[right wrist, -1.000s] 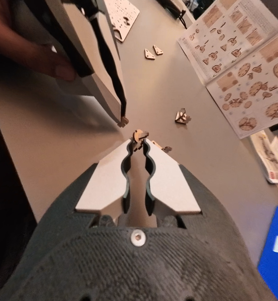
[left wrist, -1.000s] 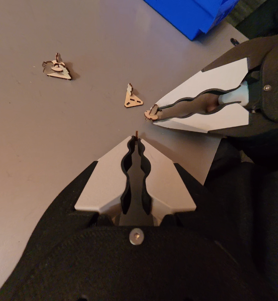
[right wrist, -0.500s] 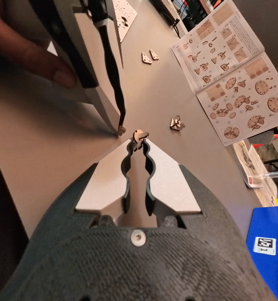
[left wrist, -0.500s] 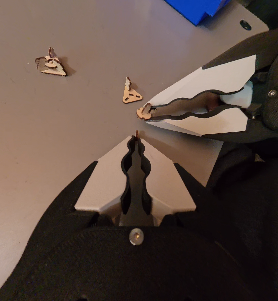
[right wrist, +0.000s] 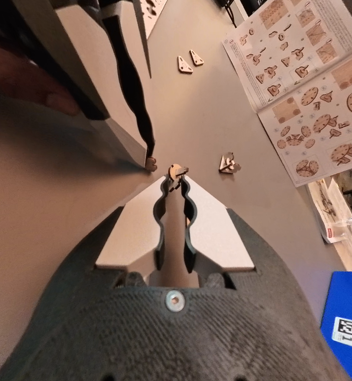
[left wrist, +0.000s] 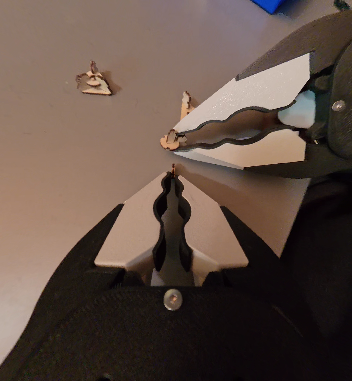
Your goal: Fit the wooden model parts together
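Left wrist view: the left gripper (left wrist: 172, 175) pinches a thin wooden piece (left wrist: 173, 169) edge-on just beside the right gripper (left wrist: 176, 140), narrowly parted and clamped on a wooden disc-and-peg assembly (left wrist: 169, 140), an assembled wooden triangle (left wrist: 92, 83) well beyond it on the table (left wrist: 47, 165).
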`<state>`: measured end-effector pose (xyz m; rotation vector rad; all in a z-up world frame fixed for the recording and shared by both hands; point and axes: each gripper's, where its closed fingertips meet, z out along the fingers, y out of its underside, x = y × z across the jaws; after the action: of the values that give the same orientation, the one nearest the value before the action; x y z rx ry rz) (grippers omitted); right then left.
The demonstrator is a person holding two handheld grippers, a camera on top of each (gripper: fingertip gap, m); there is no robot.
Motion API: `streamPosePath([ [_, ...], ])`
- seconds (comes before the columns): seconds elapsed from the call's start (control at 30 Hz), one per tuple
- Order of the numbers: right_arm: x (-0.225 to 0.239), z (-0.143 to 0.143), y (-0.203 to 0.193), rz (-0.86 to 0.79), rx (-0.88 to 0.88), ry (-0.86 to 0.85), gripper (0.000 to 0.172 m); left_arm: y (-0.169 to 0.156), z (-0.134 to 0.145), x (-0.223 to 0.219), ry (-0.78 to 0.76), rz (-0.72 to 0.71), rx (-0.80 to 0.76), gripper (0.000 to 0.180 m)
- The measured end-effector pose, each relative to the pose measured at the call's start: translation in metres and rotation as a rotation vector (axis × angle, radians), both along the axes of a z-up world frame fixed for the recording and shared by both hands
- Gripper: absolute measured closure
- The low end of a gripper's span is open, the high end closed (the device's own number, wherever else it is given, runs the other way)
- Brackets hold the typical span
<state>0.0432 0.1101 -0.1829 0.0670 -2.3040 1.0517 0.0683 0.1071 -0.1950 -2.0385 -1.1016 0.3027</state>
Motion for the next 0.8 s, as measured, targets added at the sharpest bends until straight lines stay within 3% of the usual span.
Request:
streamPosePath([
  [0.27, 0.01, 0.003, 0.005, 0.041, -0.007, 0.049, 0.162, 0.0, 0.001, -0.006, 0.109, -0.065, -0.132, 0.18],
  [0.4, 0.008, -0.001, 0.013, 0.012, 0.076, 0.198, 0.162, 0.003, 0.003, -0.004, 0.118, -0.092, -0.117, 0.18],
  [0.67, 0.016, 0.002, 0.013, 0.047, 0.067, 0.24, 0.162, 0.008, 0.007, 0.001, 0.077, -0.139, -0.014, 0.18],
  [0.8, 0.012, 0.002, 0.016, 0.015, 0.133, 0.386, 0.161, 0.01, -0.001, 0.002, 0.046, -0.154, -0.062, 0.18],
])
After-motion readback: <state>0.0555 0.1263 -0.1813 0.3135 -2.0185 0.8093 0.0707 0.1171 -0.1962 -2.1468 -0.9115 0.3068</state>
